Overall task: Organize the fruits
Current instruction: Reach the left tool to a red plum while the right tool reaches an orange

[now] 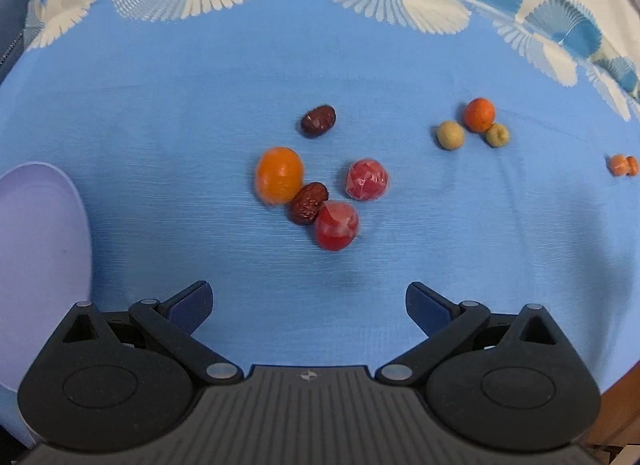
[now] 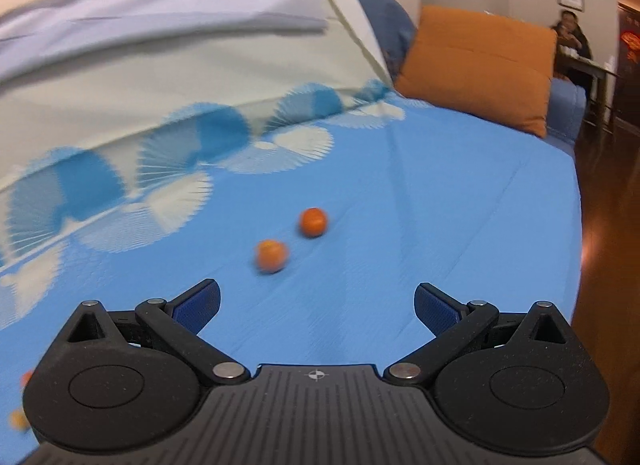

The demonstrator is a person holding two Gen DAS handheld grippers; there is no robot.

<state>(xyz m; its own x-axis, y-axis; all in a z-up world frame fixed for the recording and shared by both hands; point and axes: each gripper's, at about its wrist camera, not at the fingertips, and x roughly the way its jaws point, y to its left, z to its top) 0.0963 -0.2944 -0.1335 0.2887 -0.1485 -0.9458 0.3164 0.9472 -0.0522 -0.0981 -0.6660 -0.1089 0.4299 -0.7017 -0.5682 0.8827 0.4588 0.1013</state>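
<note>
In the left wrist view, fruits lie on a blue cloth (image 1: 160,105): an orange kumquat (image 1: 279,174), two dark red dates (image 1: 318,121) (image 1: 308,203), two red wrapped fruits (image 1: 367,179) (image 1: 336,225), and further right an orange fruit (image 1: 479,114) with two small tan ones (image 1: 450,135) (image 1: 497,135). My left gripper (image 1: 309,303) is open and empty, just short of the cluster. In the right wrist view, two orange fruits (image 2: 313,221) (image 2: 271,256) lie ahead of my open, empty right gripper (image 2: 317,305).
A lavender plate (image 1: 40,245) sits at the left edge of the left wrist view. Small orange pieces (image 1: 623,165) lie far right. An orange cushion (image 2: 480,65) and white bedding (image 2: 160,45) lie behind the cloth; its edge drops to a wooden floor (image 2: 608,265) at the right.
</note>
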